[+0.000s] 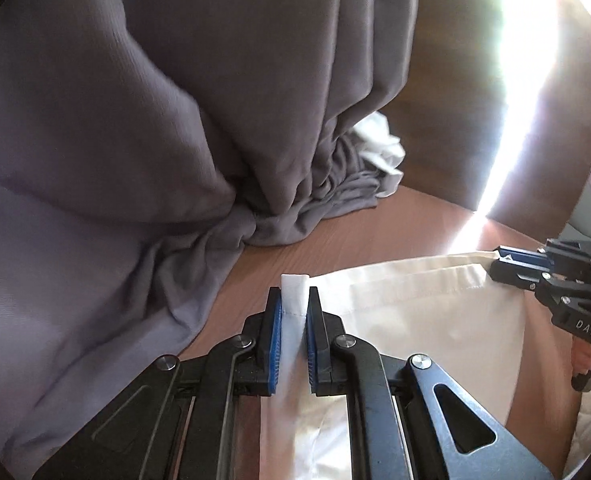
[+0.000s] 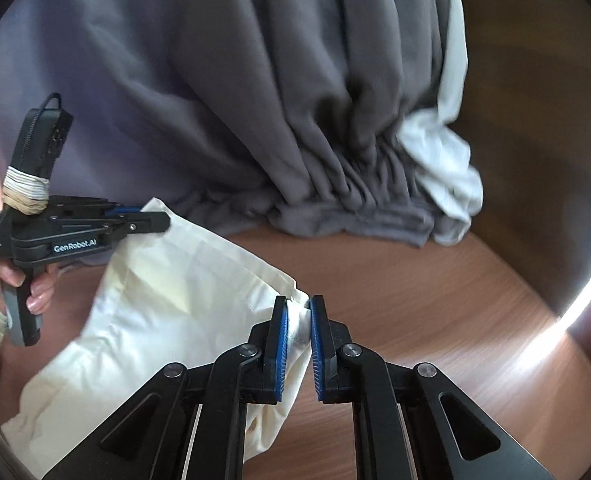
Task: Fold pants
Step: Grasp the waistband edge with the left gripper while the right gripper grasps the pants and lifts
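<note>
From here I lose the lower part of the pants (image 1: 415, 320) under my left tool (image 1: 294, 312) and off the frame's bottom. Glare (image 1: 527, 60) washes out the upper right of the left view. The grey curtain (image 2: 275, 80) runs off the top, its white lining (image 2: 443, 160) blurred. The desk (image 2: 435, 300) is cut at the fisheye rim.

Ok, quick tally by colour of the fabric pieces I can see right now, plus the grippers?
Cream fabric: 1, the pants, held at both ends.
Grey fabric: 1, the curtain.
White fabric: 1, the lining beside the curtain.
Grippers: 2, left gripper and right gripper.
Total: 5
</note>
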Demonstrator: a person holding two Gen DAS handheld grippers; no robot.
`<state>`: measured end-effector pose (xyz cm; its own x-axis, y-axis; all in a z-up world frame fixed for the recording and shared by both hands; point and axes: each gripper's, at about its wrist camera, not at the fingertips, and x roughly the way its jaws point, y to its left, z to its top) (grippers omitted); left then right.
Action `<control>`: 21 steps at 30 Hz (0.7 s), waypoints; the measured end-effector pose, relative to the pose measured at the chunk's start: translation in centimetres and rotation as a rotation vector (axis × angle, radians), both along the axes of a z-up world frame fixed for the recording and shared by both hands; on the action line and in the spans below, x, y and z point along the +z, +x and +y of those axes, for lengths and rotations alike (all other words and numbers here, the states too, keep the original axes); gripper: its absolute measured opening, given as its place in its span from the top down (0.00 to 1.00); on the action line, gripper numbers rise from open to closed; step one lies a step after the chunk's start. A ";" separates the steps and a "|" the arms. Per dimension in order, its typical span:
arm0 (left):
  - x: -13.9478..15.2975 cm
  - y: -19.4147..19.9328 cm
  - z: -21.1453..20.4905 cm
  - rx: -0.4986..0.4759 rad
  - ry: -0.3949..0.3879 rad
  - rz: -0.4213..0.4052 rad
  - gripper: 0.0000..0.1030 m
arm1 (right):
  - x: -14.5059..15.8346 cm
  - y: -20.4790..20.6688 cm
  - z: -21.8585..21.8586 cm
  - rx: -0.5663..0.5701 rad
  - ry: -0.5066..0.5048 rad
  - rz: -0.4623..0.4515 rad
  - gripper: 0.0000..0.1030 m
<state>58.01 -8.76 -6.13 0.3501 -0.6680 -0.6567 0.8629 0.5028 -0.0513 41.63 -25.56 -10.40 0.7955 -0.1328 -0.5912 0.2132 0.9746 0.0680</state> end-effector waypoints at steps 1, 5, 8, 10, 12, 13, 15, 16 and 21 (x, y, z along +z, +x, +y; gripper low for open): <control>0.7 -0.6 0.5 -0.007 0.000 -0.016 0.88 | 0.5 -0.4 0.6 0.008 -0.006 -0.012 0.89; 2.8 -2.4 2.2 -0.032 -0.008 -0.056 0.88 | 2.1 -2.0 3.0 0.039 -0.033 -0.053 0.89; 4.2 -4.1 3.8 -0.047 -0.005 -0.089 0.89 | 3.3 -3.4 4.7 0.066 -0.049 -0.075 0.89; 4.9 -5.3 5.0 -0.055 0.007 -0.116 0.89 | 3.9 -4.1 5.6 0.083 -0.057 -0.086 0.89; 5.5 -6.5 6.1 -0.059 0.021 -0.139 0.89 | 4.6 -5.0 6.7 0.106 -0.069 -0.096 0.89; 5.8 -7.0 6.7 -0.061 0.027 -0.149 0.89 | 4.9 -5.4 7.3 0.118 -0.071 -0.099 0.89; 6.1 -8.0 7.7 -0.062 0.037 -0.162 0.89 | 5.5 -6.3 8.4 0.145 -0.075 -0.105 0.89; 6.3 -8.7 8.4 -0.062 0.046 -0.174 0.89 | 5.7 -6.8 9.0 0.159 -0.081 -0.107 0.89; 6.6 -11.8 11.2 -0.055 0.079 -0.205 0.89 | 6.8 -9.0 11.9 0.251 -0.097 -0.107 0.89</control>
